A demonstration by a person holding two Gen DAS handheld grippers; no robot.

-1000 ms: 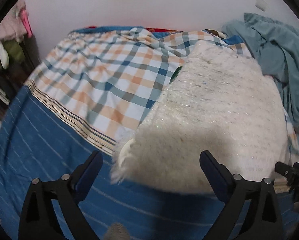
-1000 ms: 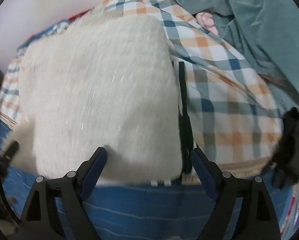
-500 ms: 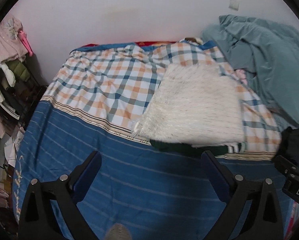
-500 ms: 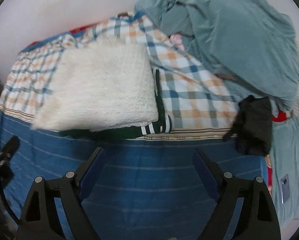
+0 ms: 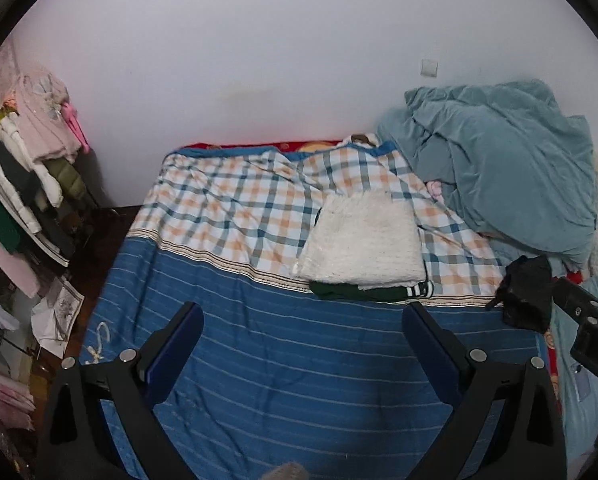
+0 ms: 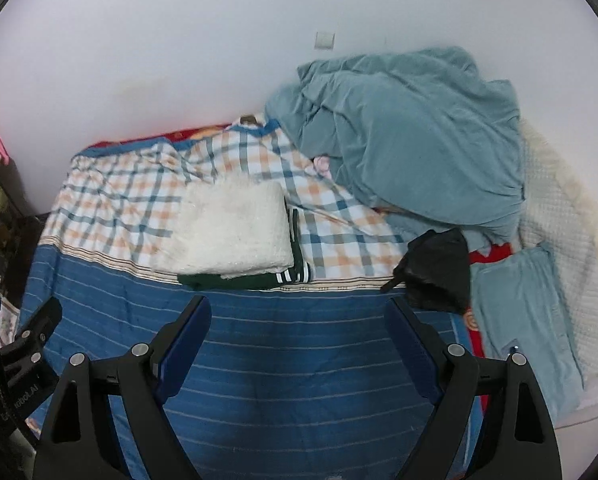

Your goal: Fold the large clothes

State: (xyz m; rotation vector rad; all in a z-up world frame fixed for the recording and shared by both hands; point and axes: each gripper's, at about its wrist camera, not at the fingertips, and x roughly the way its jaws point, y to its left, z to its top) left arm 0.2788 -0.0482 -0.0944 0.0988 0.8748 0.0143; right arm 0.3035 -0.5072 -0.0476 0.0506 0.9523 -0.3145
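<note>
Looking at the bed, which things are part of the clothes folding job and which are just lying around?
Part of the job:
white fluffy sweater, folded
green garment underneath it
left gripper and right gripper, both open and holding nothing

Just lying about:
teal blanket
black cloth
hanging clothes
wall switch

Dim, soft indoor light, sharp focus, strong fisheye bending at edges.

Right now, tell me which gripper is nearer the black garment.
Right. The black garment lies just beyond the right gripper's right finger. From the left gripper it sits farther off to the right, past the right gripper's body.
</note>
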